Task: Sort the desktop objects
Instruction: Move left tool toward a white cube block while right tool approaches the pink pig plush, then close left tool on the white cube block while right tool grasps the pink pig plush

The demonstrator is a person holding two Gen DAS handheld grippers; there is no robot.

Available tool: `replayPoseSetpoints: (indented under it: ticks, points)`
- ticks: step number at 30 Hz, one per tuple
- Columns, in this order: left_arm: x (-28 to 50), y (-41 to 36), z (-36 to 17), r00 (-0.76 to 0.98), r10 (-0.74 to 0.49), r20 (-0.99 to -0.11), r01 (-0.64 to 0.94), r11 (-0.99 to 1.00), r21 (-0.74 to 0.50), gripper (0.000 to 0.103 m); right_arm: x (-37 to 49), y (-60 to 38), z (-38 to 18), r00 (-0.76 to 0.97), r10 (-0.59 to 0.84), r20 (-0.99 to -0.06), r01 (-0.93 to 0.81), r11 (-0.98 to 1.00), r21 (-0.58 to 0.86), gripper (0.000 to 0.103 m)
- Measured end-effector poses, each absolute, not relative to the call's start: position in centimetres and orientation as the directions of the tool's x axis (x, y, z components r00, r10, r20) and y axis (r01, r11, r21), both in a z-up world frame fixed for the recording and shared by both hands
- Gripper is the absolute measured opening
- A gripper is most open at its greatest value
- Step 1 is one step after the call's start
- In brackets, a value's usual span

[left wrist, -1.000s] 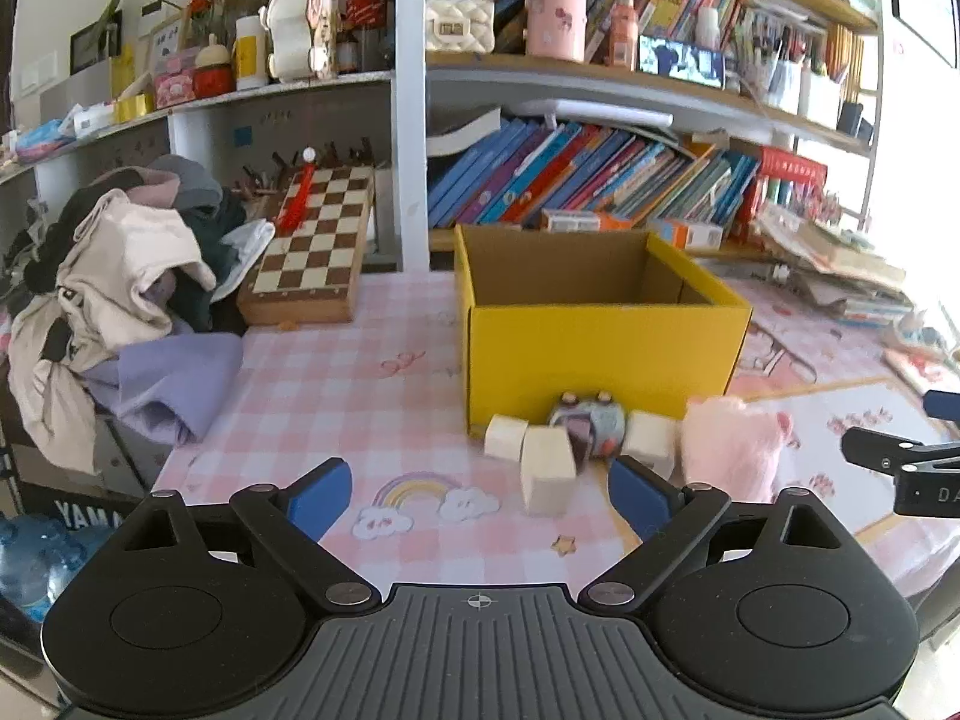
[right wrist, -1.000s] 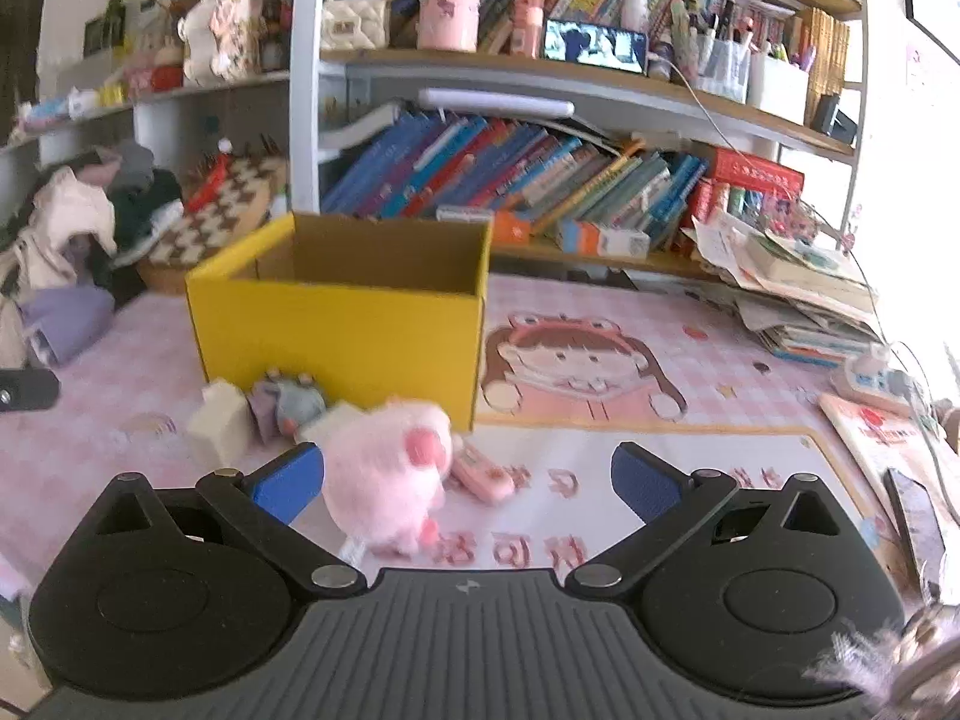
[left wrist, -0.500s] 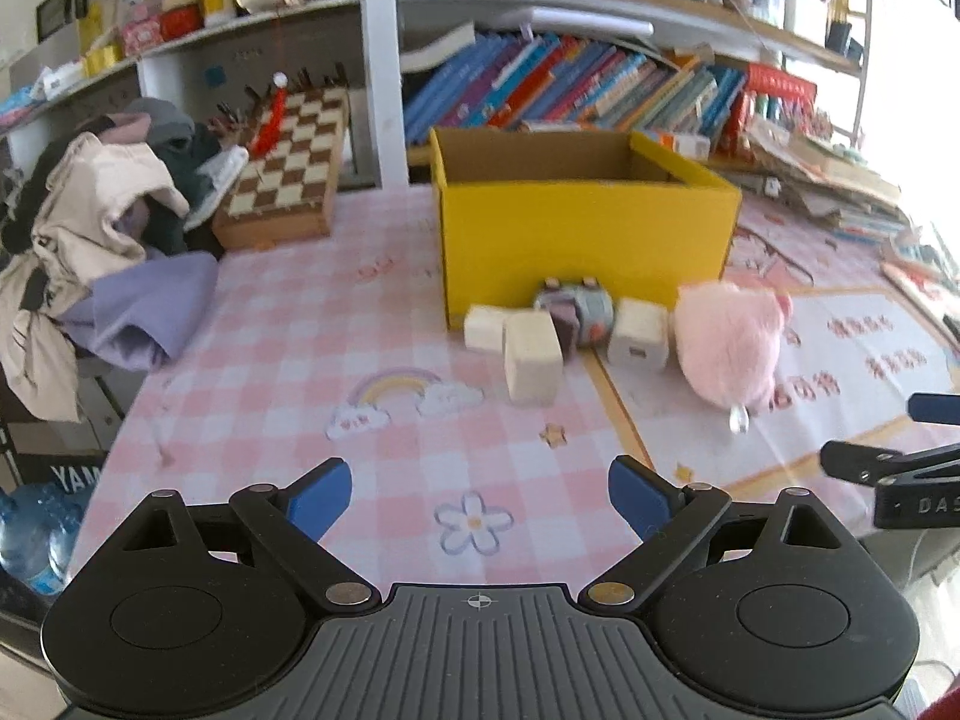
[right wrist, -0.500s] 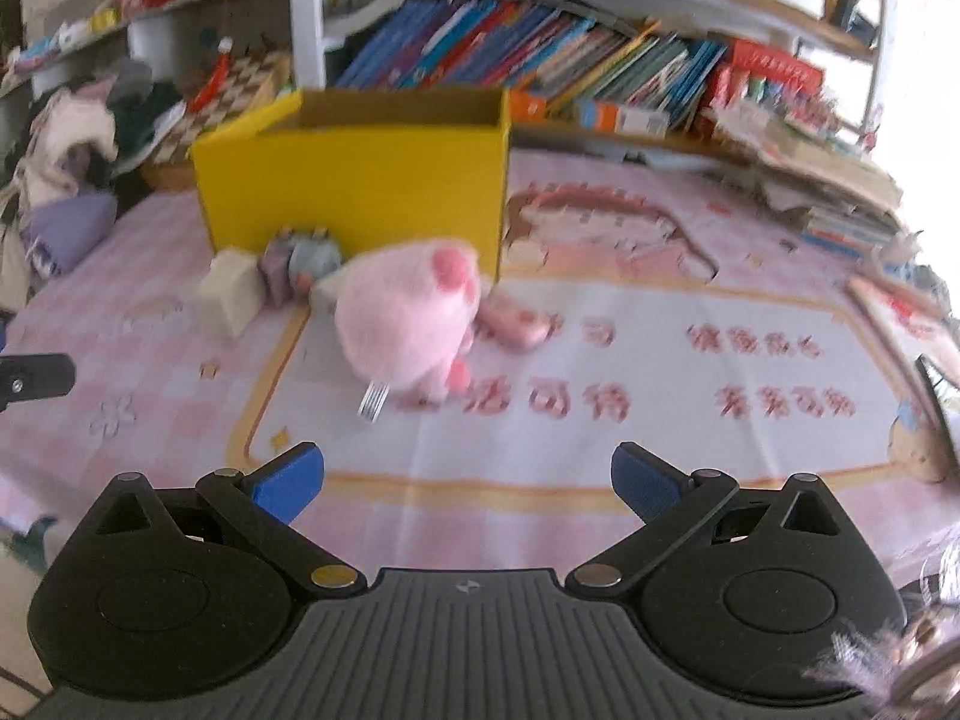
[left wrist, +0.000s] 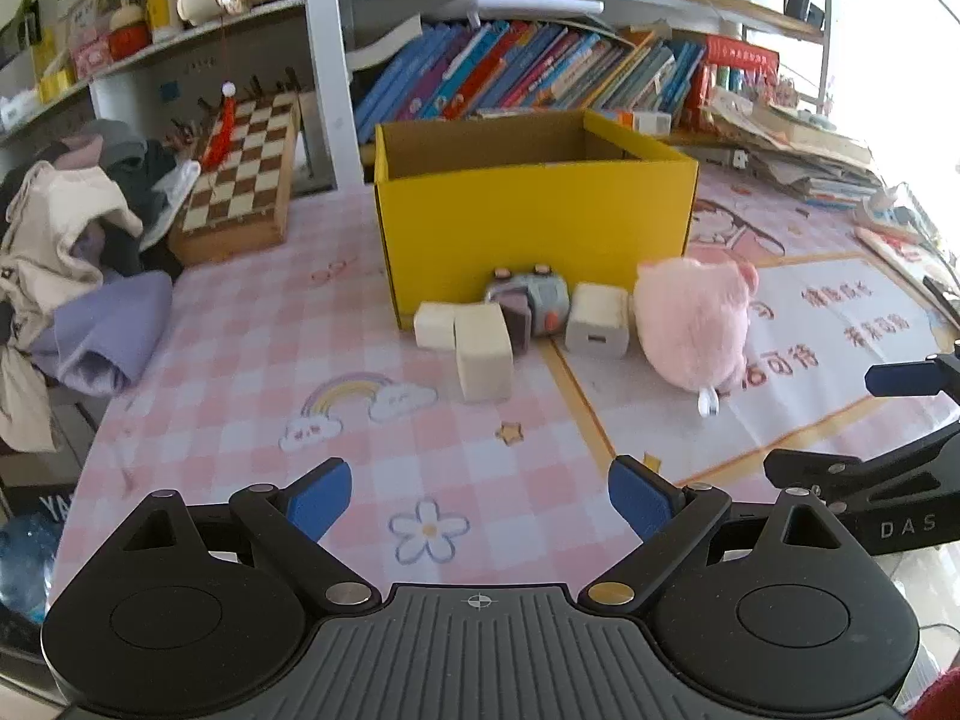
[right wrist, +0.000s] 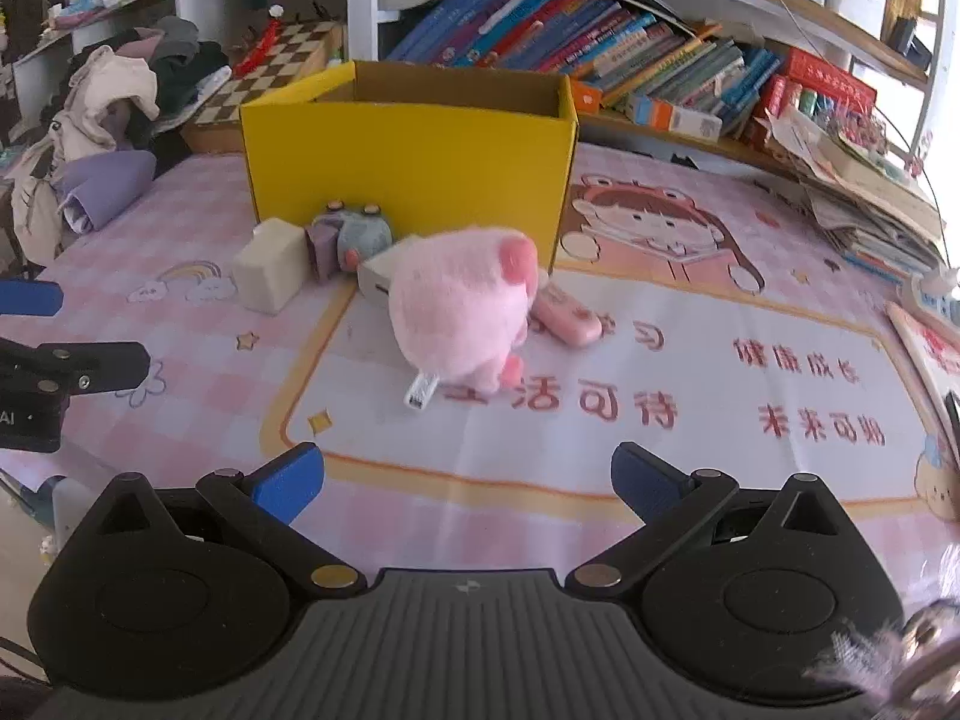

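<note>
A yellow cardboard box (left wrist: 534,228) (right wrist: 408,162) stands open on the pink checked table. In front of it lie two cream blocks (left wrist: 483,351) (right wrist: 270,273), a small grey-purple toy (left wrist: 528,300) (right wrist: 354,234), a white charger cube (left wrist: 600,321), a pink plush pig (left wrist: 693,321) (right wrist: 462,312) and a pink flat case (right wrist: 567,318). My left gripper (left wrist: 480,495) is open, well short of the blocks. My right gripper (right wrist: 468,477) is open too, short of the plush, nothing between its fingers.
A chessboard (left wrist: 240,174) and a heap of clothes (left wrist: 66,240) lie at the left. Bookshelves (left wrist: 528,72) run behind the box. Stacked papers and books (right wrist: 858,192) crowd the right edge. The other gripper shows at each view's side (left wrist: 900,378).
Both grippers have pulled back and risen from the objects, so the box and toys look farther away and are seen from higher up. Nothing on the table has moved.
</note>
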State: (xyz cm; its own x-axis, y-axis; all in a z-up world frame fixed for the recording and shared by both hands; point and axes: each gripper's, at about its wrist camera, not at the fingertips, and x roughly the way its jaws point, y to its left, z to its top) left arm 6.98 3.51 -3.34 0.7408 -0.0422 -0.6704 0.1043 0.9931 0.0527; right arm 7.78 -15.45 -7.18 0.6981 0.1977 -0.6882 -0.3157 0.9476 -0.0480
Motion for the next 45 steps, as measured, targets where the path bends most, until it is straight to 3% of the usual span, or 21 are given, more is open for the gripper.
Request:
replayPoseSetpoints:
  ticks: [35,45]
  points:
    - [10.5,3.9,-3.9,0.716,-0.060,-0.695,0.115,0.993,0.033,0.095,11.2,-15.2,-7.1,0.676,0.186,-0.713,-0.318,0.947,-0.054,0.103]
    - [11.8,4.0,-4.4,0.714,-0.048,-0.699,0.096,0.995,0.030,0.094,13.2,-15.0,-7.8,0.651,0.198,-0.733,-0.334,0.942,-0.042,0.099]
